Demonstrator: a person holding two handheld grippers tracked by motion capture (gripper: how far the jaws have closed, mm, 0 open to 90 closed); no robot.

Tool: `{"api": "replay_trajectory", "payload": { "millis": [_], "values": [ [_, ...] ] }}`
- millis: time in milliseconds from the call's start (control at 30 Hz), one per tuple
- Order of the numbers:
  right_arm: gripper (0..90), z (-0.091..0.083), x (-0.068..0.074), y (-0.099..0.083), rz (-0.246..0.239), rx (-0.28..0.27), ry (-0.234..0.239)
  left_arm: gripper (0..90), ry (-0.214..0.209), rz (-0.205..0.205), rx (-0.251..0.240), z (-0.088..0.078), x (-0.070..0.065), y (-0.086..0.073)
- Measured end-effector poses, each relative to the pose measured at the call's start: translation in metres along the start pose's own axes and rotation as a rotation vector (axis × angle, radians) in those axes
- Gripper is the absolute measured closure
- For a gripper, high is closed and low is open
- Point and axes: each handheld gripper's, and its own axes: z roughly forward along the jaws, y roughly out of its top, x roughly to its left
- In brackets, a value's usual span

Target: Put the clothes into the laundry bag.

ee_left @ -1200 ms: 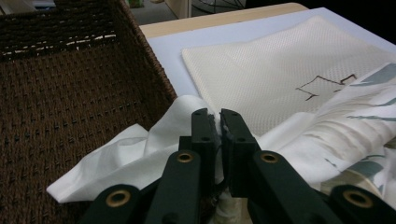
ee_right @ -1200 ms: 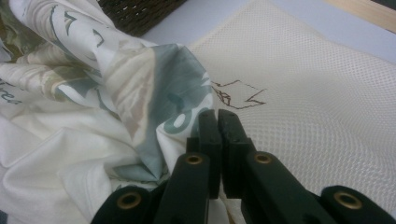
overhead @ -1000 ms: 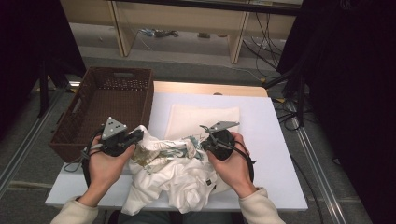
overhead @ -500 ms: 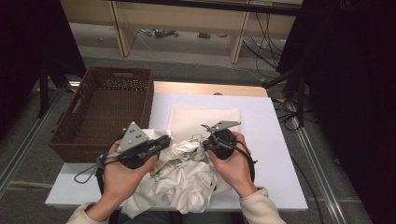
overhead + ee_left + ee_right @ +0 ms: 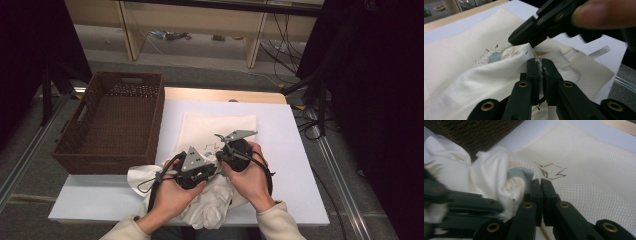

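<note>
White table [image 5: 295, 150]: both tongs pinch cream garment [image 5: 210, 205].

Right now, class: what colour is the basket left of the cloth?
Dark brown woven wicker basket, clearest in the high view.

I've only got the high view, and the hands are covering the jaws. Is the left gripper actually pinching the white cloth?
Observer: Yes. In the left gripper view, the left gripper has its jaws shut on a fold of the white cloth.
Operator: And the right one?
Observer: The right gripper is shut too, with its tips at the near edge of the cream mesh bag. I cannot tell what they pinch.
Operator: Is anything tucked in between the cloth and the bag?
Observer: A small grey-blue piece peeks out where the cloth meets the mesh, just past the right gripper's tips.
</note>
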Motion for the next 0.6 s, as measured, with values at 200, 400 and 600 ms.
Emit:
{"api": "replay_trajectory", "payload": {
  "millis": [200, 400, 600],
  "values": [
    [90.0, -0.003, 0.006, 0.001, 0.007, -0.009, 0.016, 84.2, 0.019, 0.016, 0.019, 0.014, 0.002, -0.007],
    [90.0, -0.007, 0.011, 0.004, -0.032, -0.042, 0.033, 83.9, 0.055, 0.014, 0.054, 0.03, 0.008, -0.009],
    [90.0, -0.007, 0.013, 0.003, -0.02, -0.026, 0.04, 70.3, 0.026, -0.006, 0.019, 0.023, 0.01, -0.007]
  ]
}}
